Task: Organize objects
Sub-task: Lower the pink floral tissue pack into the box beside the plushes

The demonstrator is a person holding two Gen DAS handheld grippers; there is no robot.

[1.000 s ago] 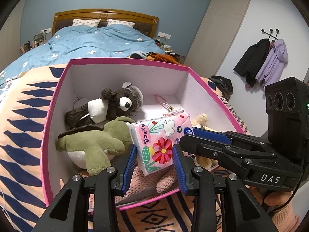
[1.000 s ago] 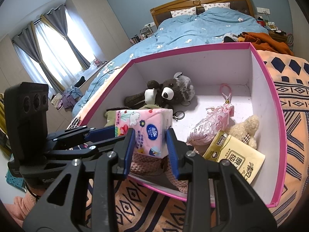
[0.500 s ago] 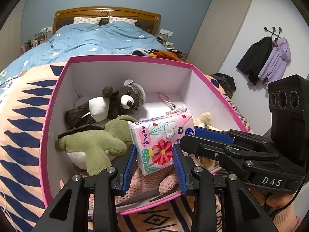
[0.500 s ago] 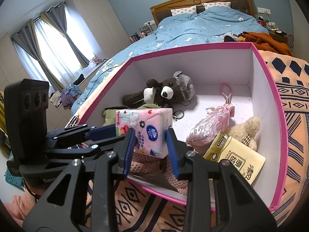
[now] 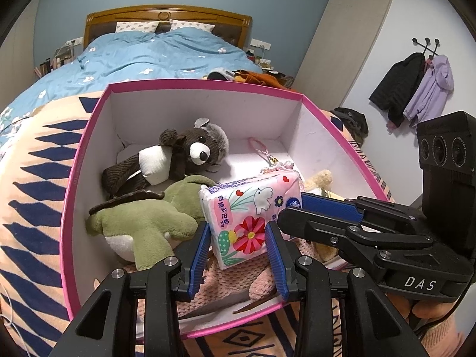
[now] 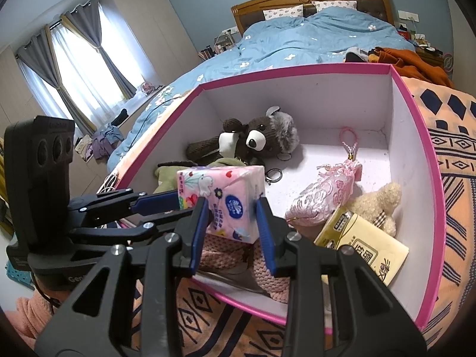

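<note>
A pink flowered tissue pack [image 5: 247, 208] hangs just above the near end of a pink-rimmed white box [image 5: 205, 81]. My left gripper [image 5: 238, 238] is shut on its lower end, with a blue pad on each side. My right gripper [image 6: 232, 217] is shut on the same pack [image 6: 226, 196] from the other end. In the left wrist view the right gripper [image 5: 293, 208] comes in from the right. In the right wrist view the left gripper [image 6: 172, 200] comes in from the left. Under the pack lies a pink knitted item [image 5: 238, 279].
In the box [image 6: 297, 70] lie a brown bear [image 6: 261, 139], a green plush [image 5: 142, 220], a pink brocade pouch [image 6: 327, 193], a cream plush [image 6: 383, 202] and a yellow packet [image 6: 363, 244]. The box stands on a patterned orange blanket [image 5: 38, 178]. A blue bed [image 5: 154, 56] is behind.
</note>
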